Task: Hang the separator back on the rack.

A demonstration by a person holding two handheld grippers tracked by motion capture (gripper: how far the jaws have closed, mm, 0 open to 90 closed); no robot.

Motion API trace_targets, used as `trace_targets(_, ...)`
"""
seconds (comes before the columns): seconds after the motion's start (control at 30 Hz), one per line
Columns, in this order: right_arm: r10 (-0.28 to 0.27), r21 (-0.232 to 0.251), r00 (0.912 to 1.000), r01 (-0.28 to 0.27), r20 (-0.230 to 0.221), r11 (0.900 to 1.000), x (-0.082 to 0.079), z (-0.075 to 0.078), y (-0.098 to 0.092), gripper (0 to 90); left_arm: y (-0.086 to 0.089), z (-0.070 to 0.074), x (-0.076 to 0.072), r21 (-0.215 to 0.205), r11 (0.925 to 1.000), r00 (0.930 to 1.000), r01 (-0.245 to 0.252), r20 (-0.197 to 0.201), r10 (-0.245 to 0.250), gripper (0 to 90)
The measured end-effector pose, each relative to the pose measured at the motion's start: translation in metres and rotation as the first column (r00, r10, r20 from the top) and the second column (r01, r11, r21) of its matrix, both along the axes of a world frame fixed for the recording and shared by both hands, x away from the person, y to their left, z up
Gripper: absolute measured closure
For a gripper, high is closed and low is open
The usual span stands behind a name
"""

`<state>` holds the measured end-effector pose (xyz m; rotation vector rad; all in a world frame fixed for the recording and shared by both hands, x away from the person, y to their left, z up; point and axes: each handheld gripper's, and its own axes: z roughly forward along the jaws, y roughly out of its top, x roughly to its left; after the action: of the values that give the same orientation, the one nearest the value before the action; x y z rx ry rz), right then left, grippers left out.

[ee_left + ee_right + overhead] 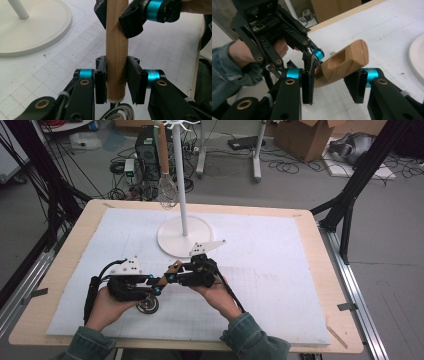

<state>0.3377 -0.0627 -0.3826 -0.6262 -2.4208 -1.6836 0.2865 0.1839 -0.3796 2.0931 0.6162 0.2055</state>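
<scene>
Two grippers on one light wooden whisk handle [115, 50], low over the white mat [280, 285]. Left gripper [116, 80] pinches it tight; right gripper [334, 82] straddles the free end with a gap one side, so it could twist loose.

Whisk handle [116, 50]: smooth pale wood, matt; whisk wires [148, 305]: shiny metal; table mat [280, 270]: matt white, gridded

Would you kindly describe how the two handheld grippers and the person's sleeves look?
Both the left gripper and the right gripper are black linkages with brass-coloured pivots, turquoise cylinders beside flat black jaws, and a grey three-cornered plate on top. A black cable trails from the right one. The sleeves are grey-green denim.
</scene>
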Motion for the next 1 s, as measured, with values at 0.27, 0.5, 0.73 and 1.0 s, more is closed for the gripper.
trace_targets(0.27,0.037,0.057,0.9982,-0.034,-0.048,0.998,0.0,0.005,-0.003,70.1,0.001,0.004,-0.001,-0.03,0.9989,0.9993,0.036,-0.009,-0.037,69.8)
trace_targets(0.5,0.093,0.06,0.9955,-0.092,-0.017,0.994,-0.004,0.014,-0.002,73.0,0.005,0.005,0.001,-0.067,0.9947,0.9955,0.078,-0.049,-0.081,64.5)
trace_targets(0.73,0.112,0.03,0.9931,-0.113,0.037,0.993,-0.006,0.026,0.0,73.8,0.005,-0.001,0.004,-0.068,0.9921,0.9907,0.105,-0.079,-0.111,60.3)
trace_targets(1.0,0.127,0.009,0.9898,-0.128,0.065,0.992,-0.007,0.034,0.002,74.2,-0.004,-0.006,0.007,-0.066,0.9891,0.9866,0.131,-0.088,-0.137,68.6)
